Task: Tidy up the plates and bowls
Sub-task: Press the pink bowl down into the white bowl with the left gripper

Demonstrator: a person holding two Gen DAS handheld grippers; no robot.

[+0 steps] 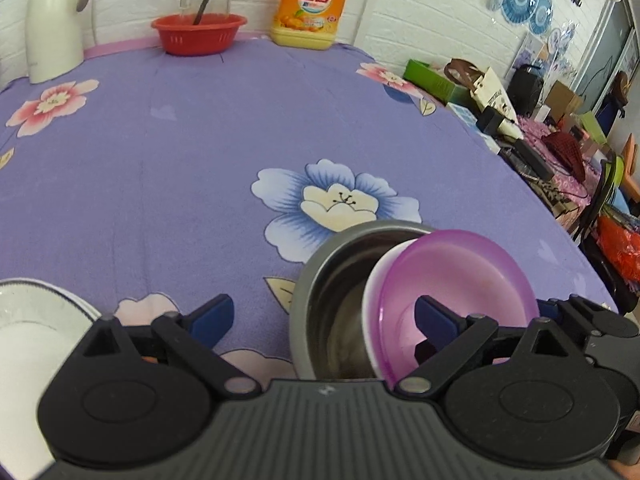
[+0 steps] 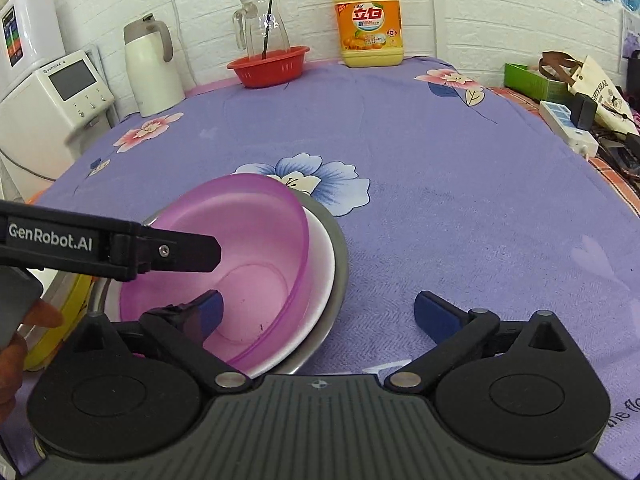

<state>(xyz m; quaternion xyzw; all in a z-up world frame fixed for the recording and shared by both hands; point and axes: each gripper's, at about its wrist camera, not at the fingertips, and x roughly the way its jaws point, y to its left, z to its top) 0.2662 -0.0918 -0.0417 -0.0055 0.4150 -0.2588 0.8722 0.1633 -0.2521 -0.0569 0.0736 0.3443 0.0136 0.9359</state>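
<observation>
The purple bowl (image 2: 224, 264) is sitting nested inside a white bowl (image 2: 320, 256), and both are sitting inside a steel bowl (image 1: 332, 292) on the purple flowered tablecloth (image 2: 440, 184). The purple bowl is lying tilted, its rim riding higher on one side than the steel rim.

The right gripper (image 2: 320, 312) is standing with its jaws wide apart and holding nothing. Its left blue pad is lying over the inside of the purple bowl; whether it is touching the bowl cannot be told. Its right pad is hanging over bare cloth, clear of the stack.

The left gripper (image 1: 324, 316) is likewise standing released and empty. The stack is lying just ahead of it and toward its right finger, which is overlapping the purple bowl's rim in the left wrist view. In the right wrist view one of its black fingers (image 2: 176, 252) is reaching across the purple bowl from the left. A white plate (image 1: 36, 320) is lying just beside its left finger.

Beyond both grippers, at the far edge of the table, a red basket (image 2: 268, 66) is holding a glass pitcher (image 2: 262, 28). A yellow detergent bottle (image 2: 368, 20) is standing to the right of it and a white thermos jug (image 2: 150, 68) to the left. A yellow object (image 2: 68, 312) is showing left of the right gripper, partly hidden.
</observation>
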